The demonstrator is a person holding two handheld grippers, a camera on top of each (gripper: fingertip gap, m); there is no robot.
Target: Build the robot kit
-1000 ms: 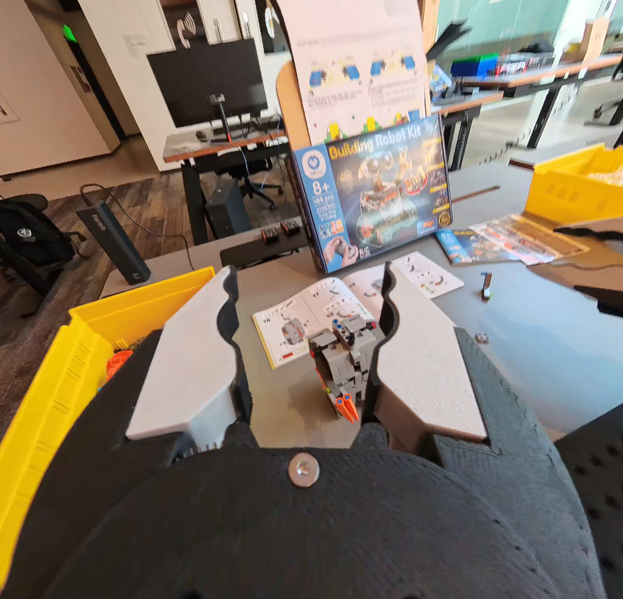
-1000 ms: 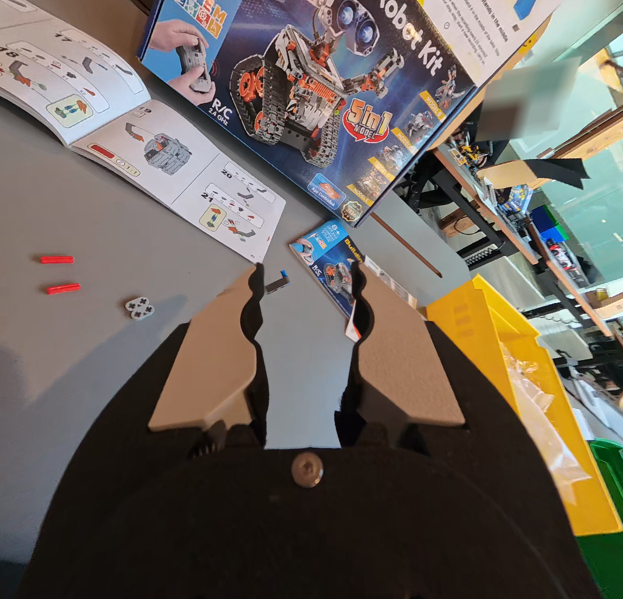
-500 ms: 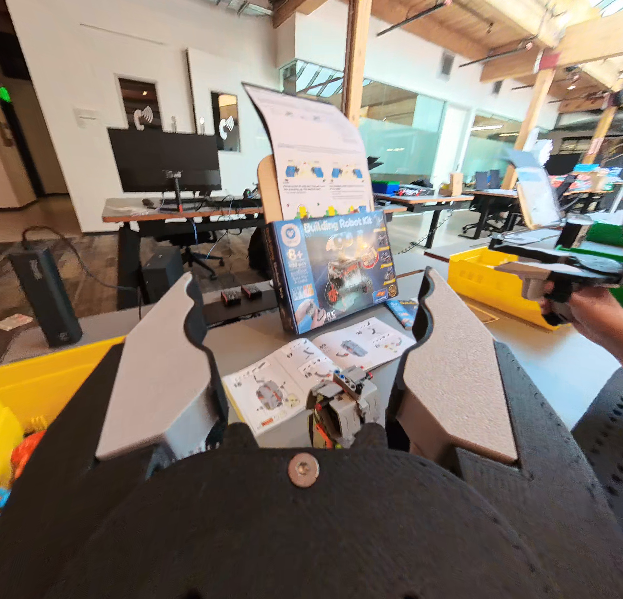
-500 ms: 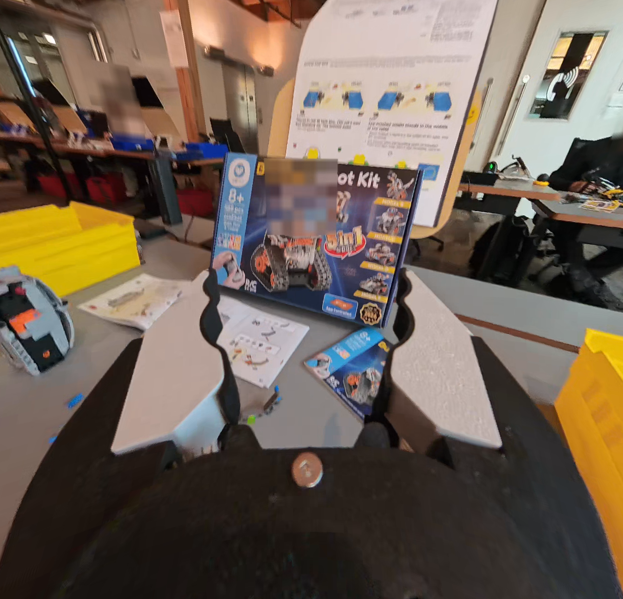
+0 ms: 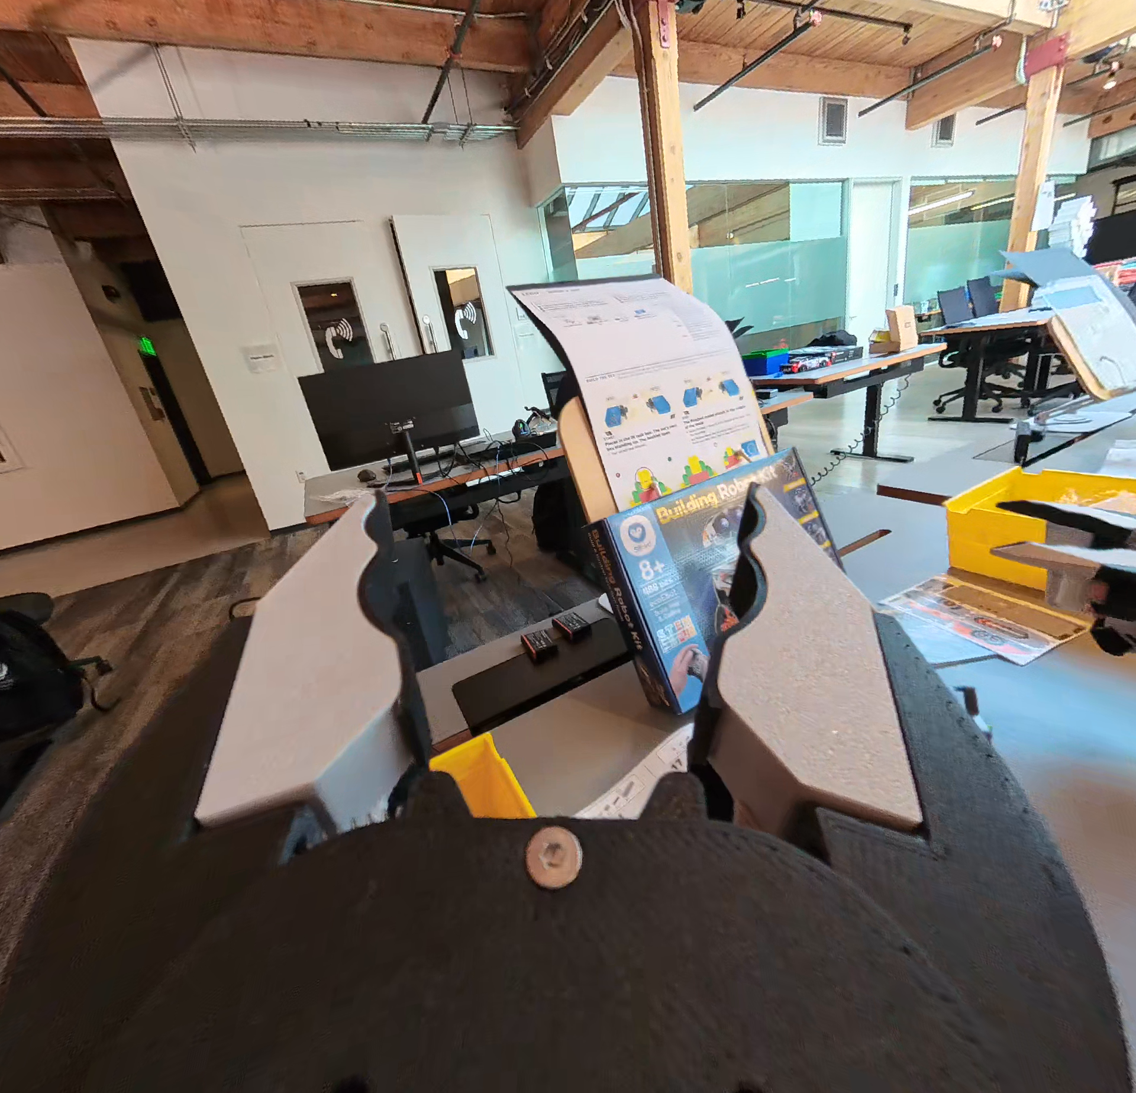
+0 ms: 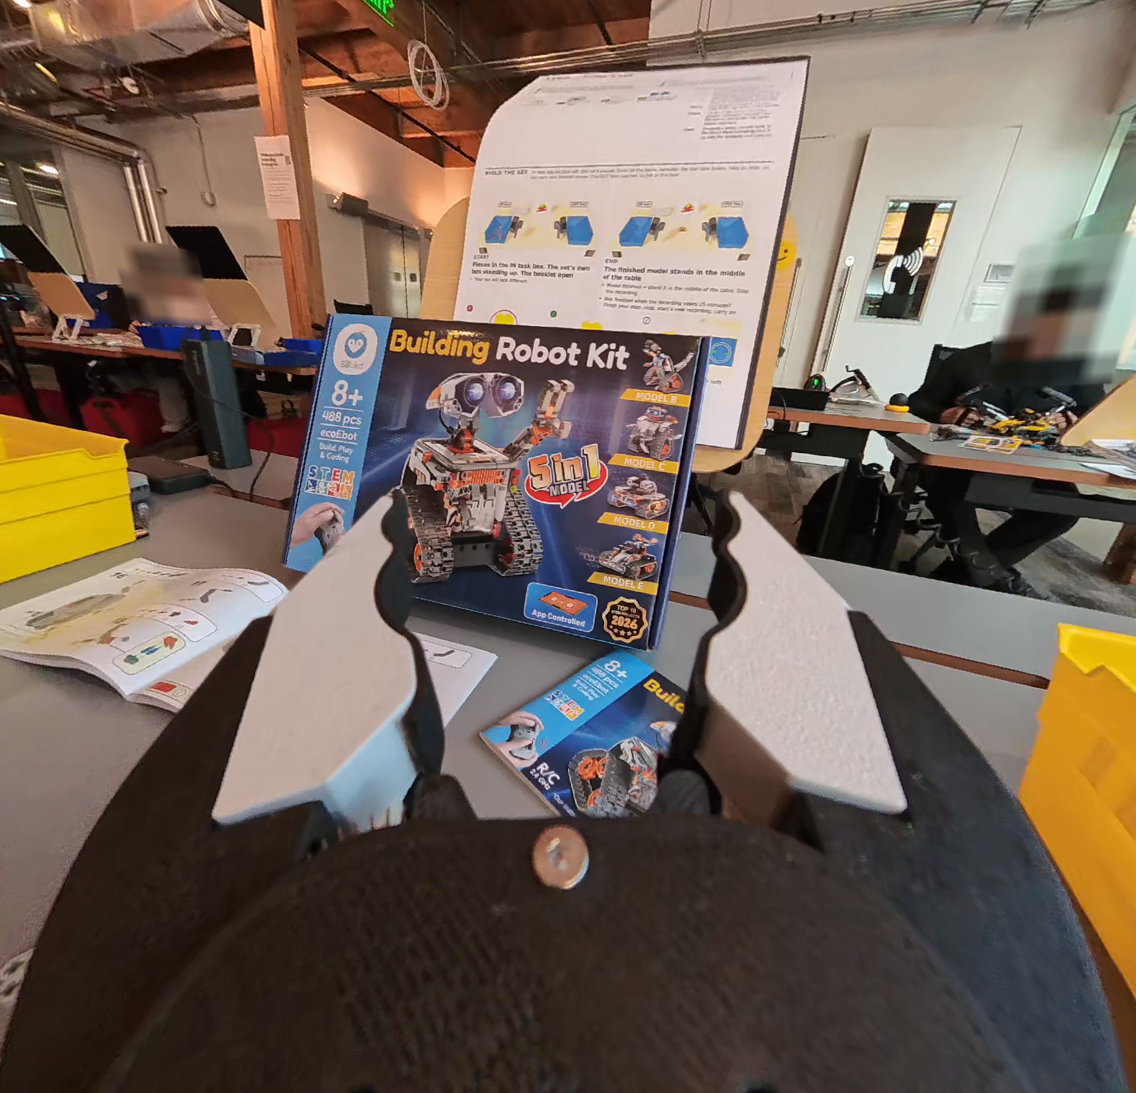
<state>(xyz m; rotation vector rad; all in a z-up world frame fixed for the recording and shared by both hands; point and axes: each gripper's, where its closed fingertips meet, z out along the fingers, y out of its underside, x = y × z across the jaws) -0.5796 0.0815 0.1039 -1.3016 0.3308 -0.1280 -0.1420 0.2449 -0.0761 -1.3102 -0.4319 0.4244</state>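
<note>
My left gripper (image 5: 562,510) is open and empty, held up above the grey table (image 5: 1045,725) and level with the top of the upright blue robot kit box (image 5: 670,590). My right gripper (image 6: 562,510) is also open and empty, held above the table and facing the front of the same box (image 6: 492,448). It also shows at the right edge of the left wrist view (image 5: 1063,547), held by a gloved hand. A small blue booklet (image 6: 584,737) lies just below my right fingers. An open instruction booklet (image 6: 135,621) lies to the left.
Yellow bins stand at the table's left (image 6: 55,492) and right (image 6: 1088,787); one corner (image 5: 479,774) shows under my left gripper. A printed sheet on a wooden board (image 6: 633,233) stands behind the box. A flat black tray (image 5: 535,670) lies at the far edge. People sit at desks behind.
Both grippers have risen from the table and tilted up to level. The grey brick model between my left fingers has dropped out of view. My right jaws have opened wider.
</note>
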